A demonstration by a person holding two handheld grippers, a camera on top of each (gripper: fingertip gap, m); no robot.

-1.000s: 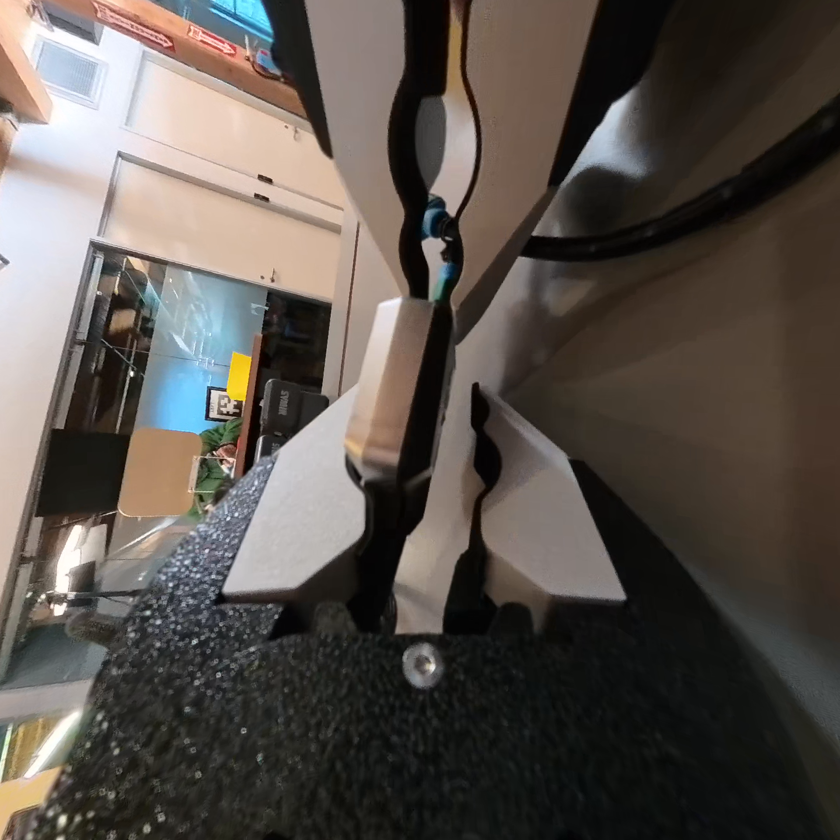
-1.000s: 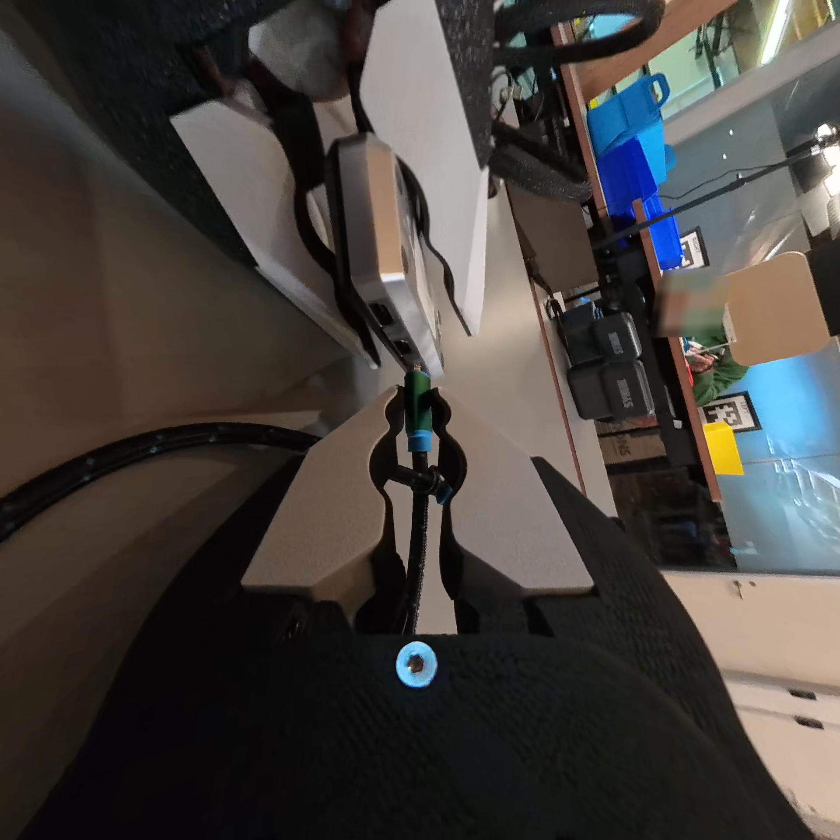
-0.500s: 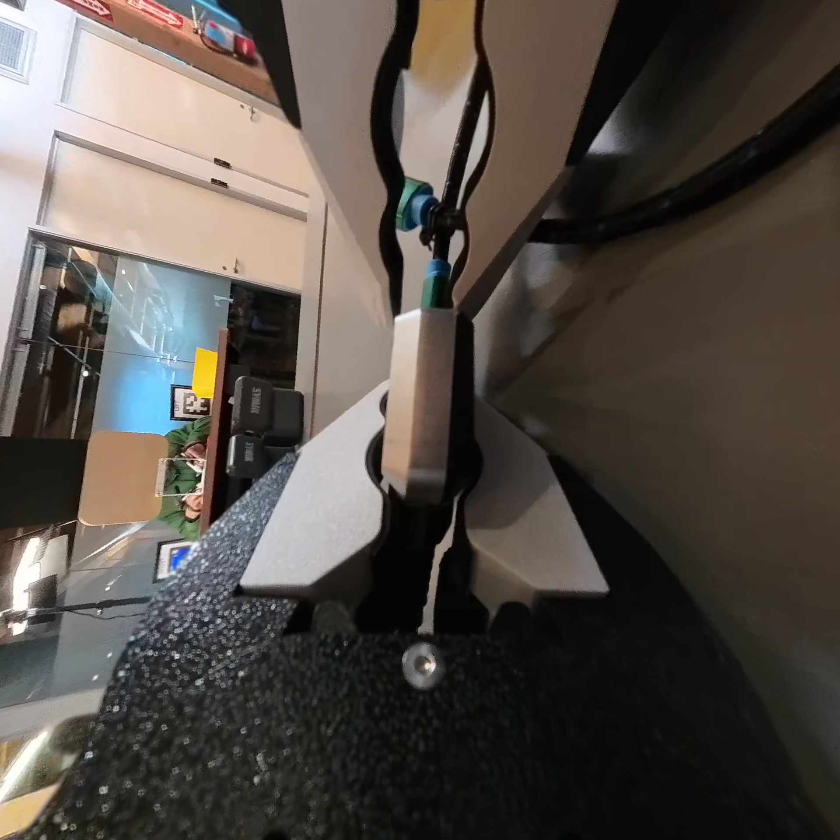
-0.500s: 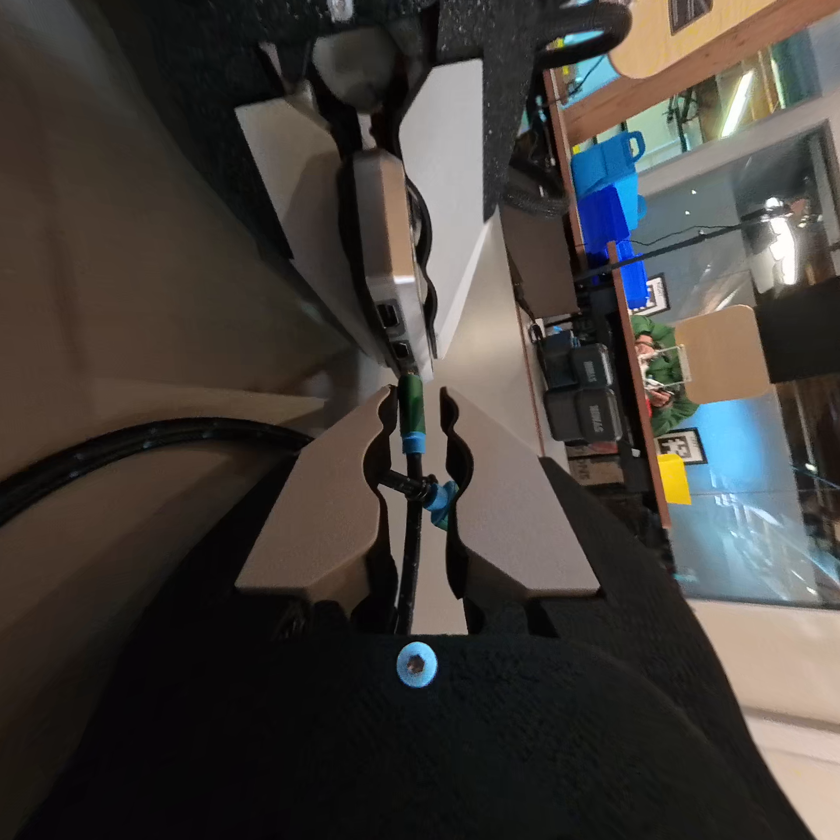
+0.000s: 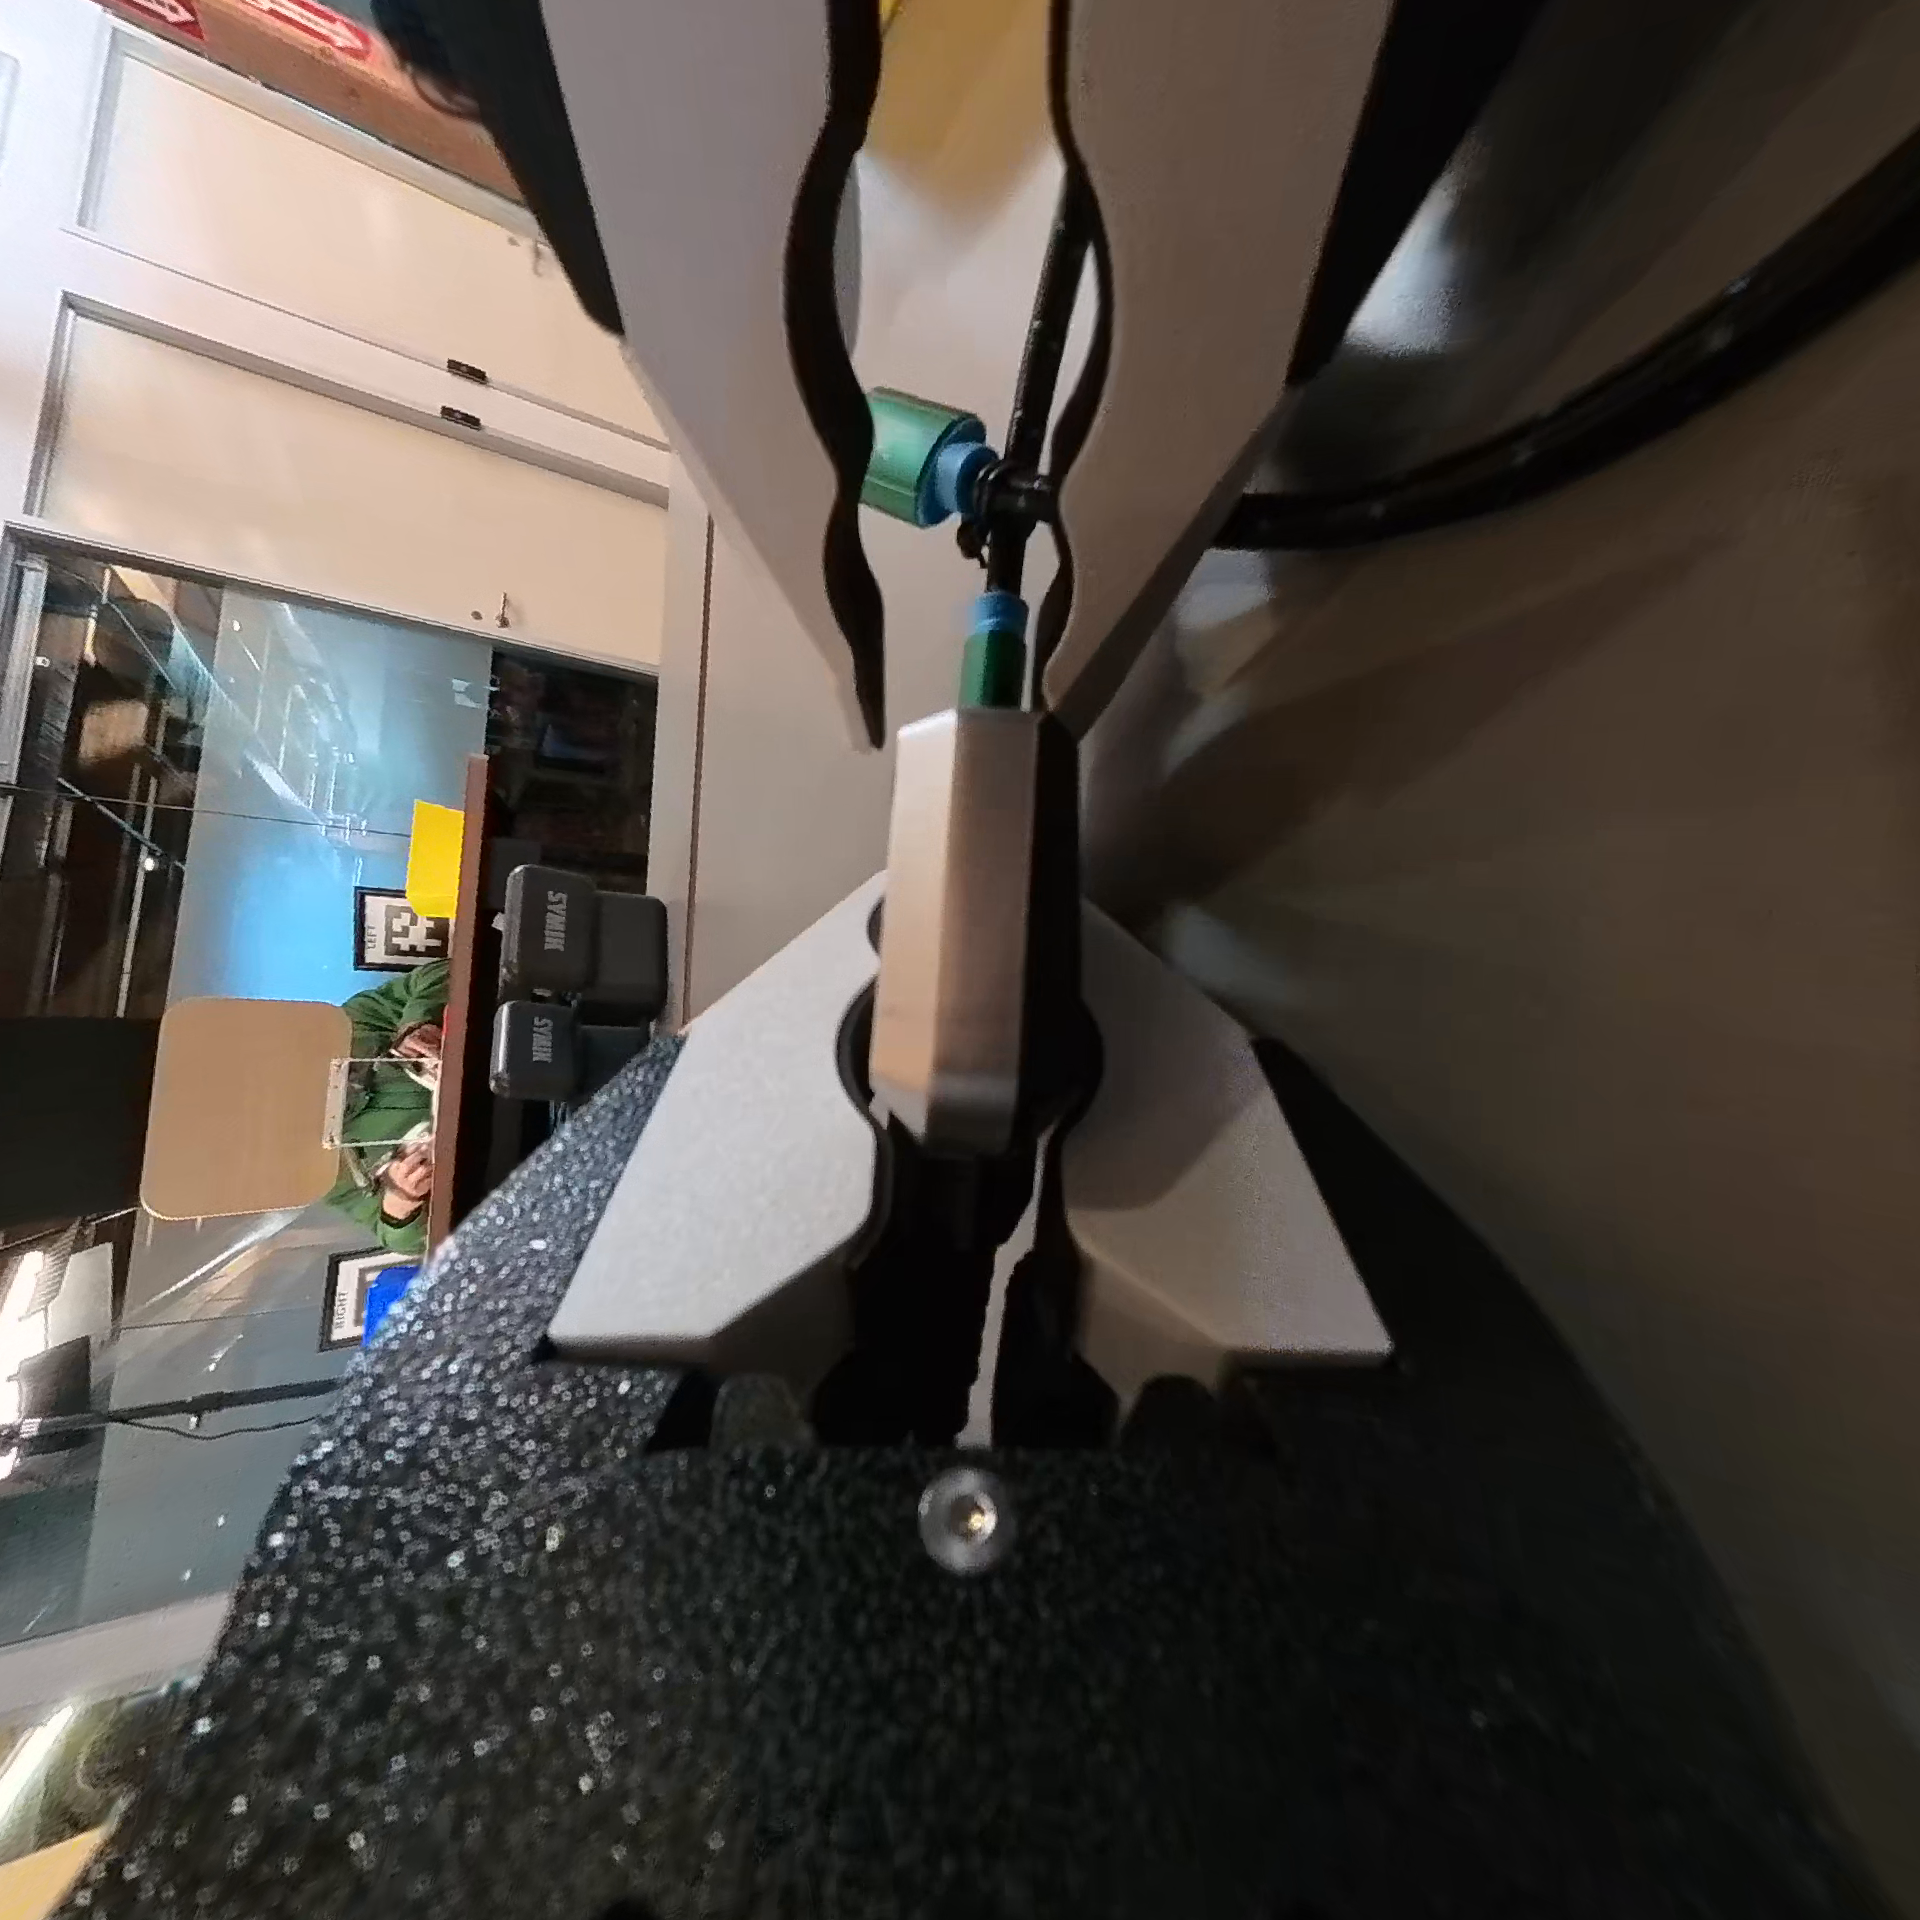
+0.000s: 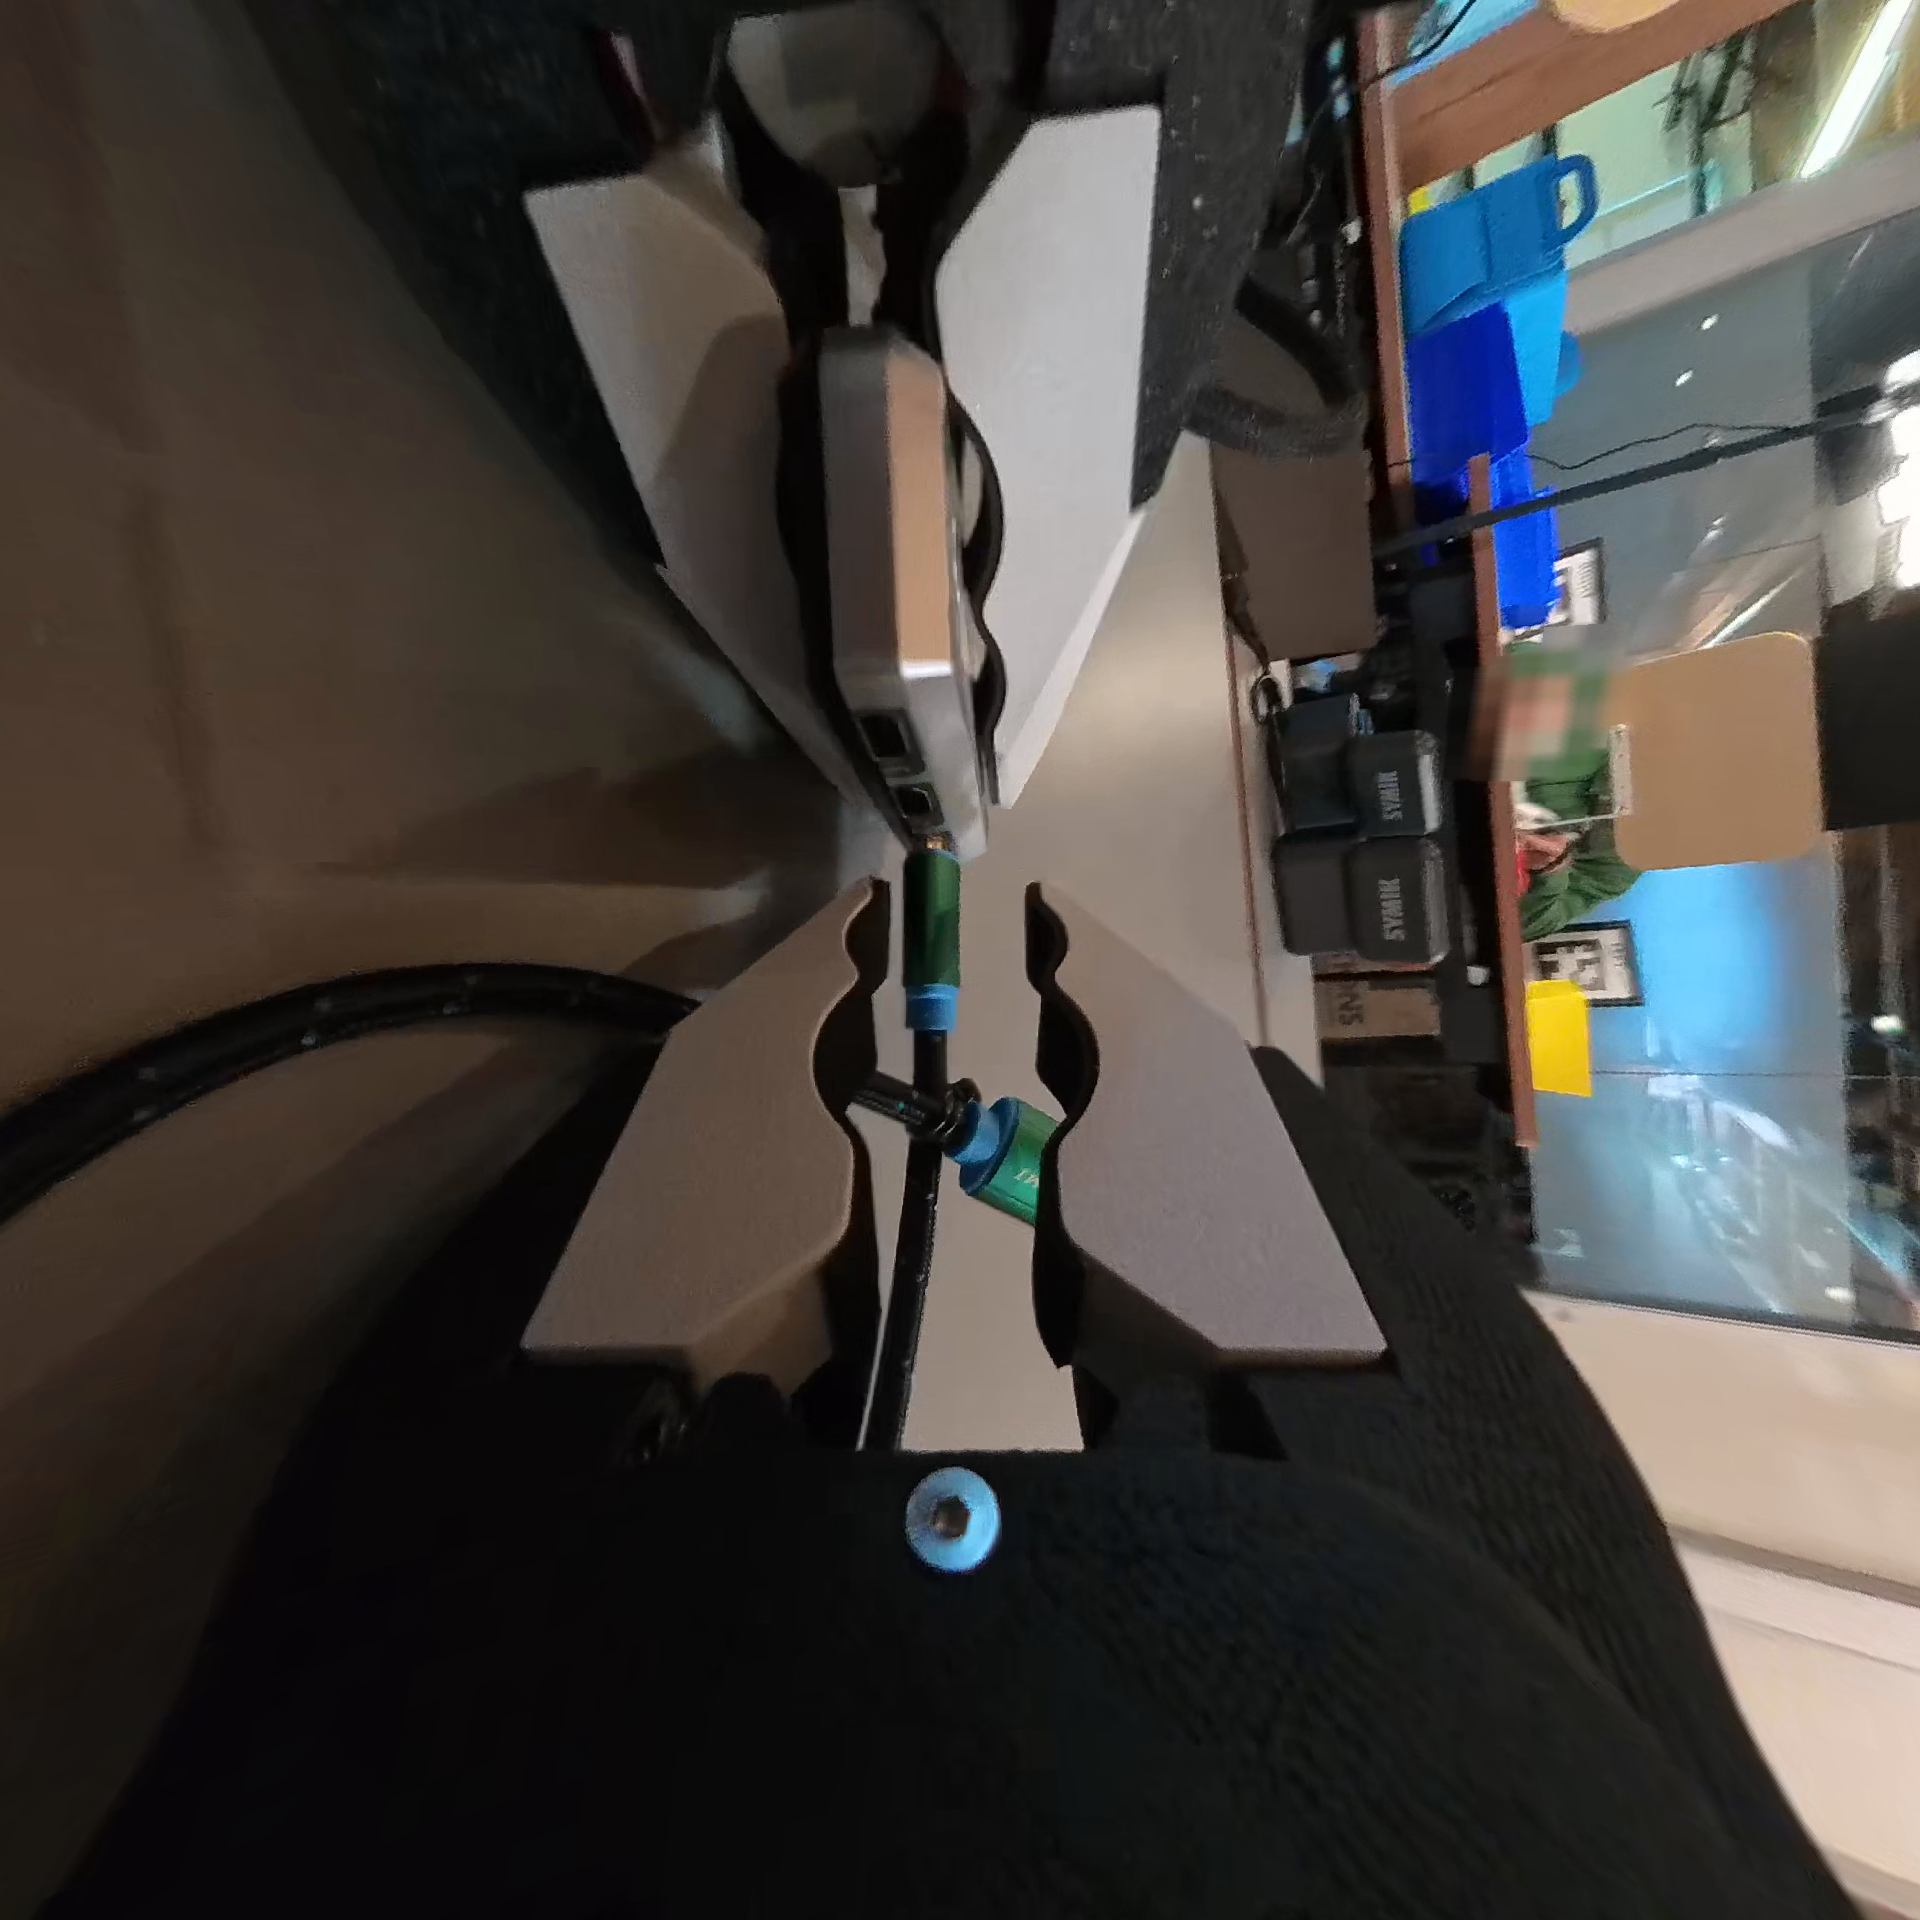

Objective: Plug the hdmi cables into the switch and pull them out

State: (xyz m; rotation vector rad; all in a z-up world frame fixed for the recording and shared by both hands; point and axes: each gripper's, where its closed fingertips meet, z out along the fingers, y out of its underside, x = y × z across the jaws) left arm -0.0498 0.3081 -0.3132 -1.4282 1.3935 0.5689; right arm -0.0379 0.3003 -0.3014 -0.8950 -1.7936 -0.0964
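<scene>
The switch [image 5: 961, 935], a flat silver box, sits clamped between the fingers of my left gripper [image 5: 971, 1039] in the left wrist view, its long axis running straight forward along them. At its far end a green plug [image 5: 992, 670] meets the port face; its black cable [image 5: 1044, 312] runs away between the fingers of the right gripper [image 5: 956, 665], which faces mine head-on. A second green plug [image 5: 909, 457] hangs loose, crosswise to that cable.

In the right wrist view, my right gripper [image 6: 956, 904] stands apart, jaws on either side of the seated green plug [image 6: 928, 920] without pressing it. The plug lies directly ahead, collinear with the fingers, its tip in the nearest port of the switch [image 6: 899, 582]. The loose plug [image 6: 1008, 1158] rests against the right-hand finger, further back. A thicker black cable [image 6: 312, 1023] lies on the worktop [image 6: 260, 623].

I judge that the right gripper, the nearer one, must close on the plug body and pull back along this shared axis.
</scene>
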